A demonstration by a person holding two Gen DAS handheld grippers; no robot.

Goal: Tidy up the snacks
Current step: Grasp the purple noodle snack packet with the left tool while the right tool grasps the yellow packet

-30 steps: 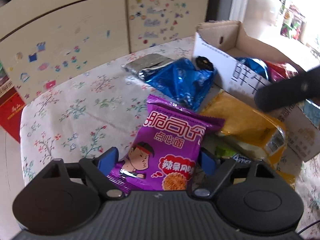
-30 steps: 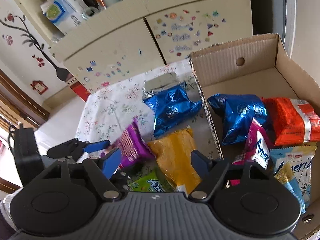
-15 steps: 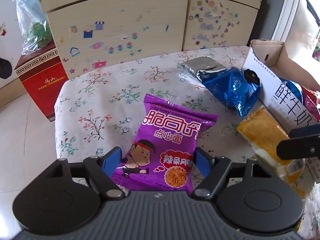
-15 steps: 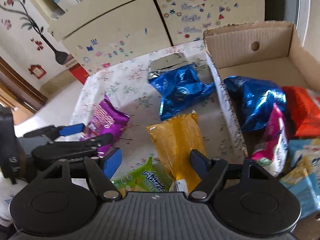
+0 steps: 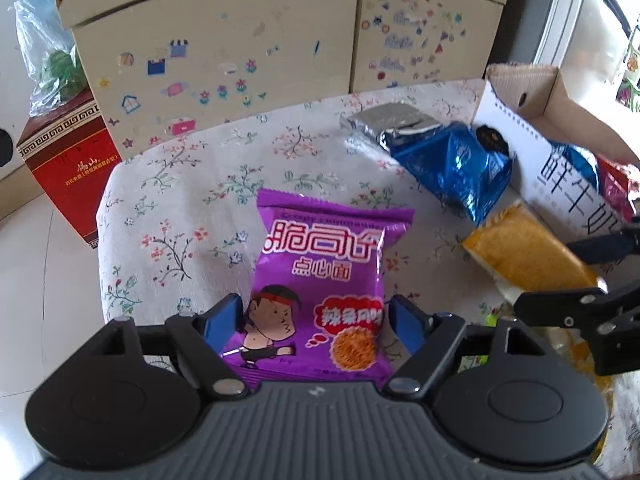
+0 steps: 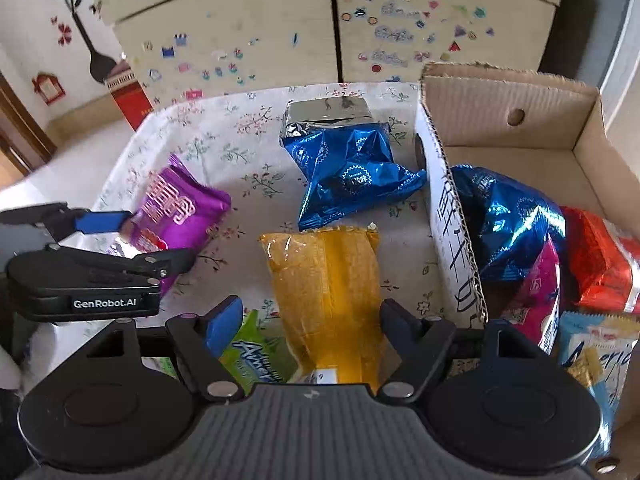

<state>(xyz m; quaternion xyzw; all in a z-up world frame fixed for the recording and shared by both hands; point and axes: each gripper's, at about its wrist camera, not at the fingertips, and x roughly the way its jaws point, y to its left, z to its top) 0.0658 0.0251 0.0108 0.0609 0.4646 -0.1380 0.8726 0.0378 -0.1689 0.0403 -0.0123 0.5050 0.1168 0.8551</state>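
A purple snack packet (image 5: 320, 276) sits between the blue pads of my left gripper (image 5: 312, 320). The pads press its lower edges while the jaws are opening slightly. The right wrist view shows the same purple packet (image 6: 180, 216) in the left gripper (image 6: 160, 236), low over the flowered tablecloth (image 6: 224, 152). My right gripper (image 6: 310, 320) is open and hovers over a yellow packet (image 6: 328, 280) without touching it. A green packet (image 6: 256, 354) lies under its left finger. The cardboard box (image 6: 456, 216) on the right holds several packets, among them blue (image 6: 504, 220) and red (image 6: 600, 256).
A blue packet (image 6: 348, 172) and a silver one (image 6: 326, 116) lie on the cloth beside the box wall. A cream cabinet with stickers (image 5: 240, 60) stands behind the table. A red carton (image 5: 64, 168) sits on the floor to the left.
The left gripper carried the purple packet leftward, away from the box and off the yellow and green packets. The right gripper came lower and closer over the yellow packet.
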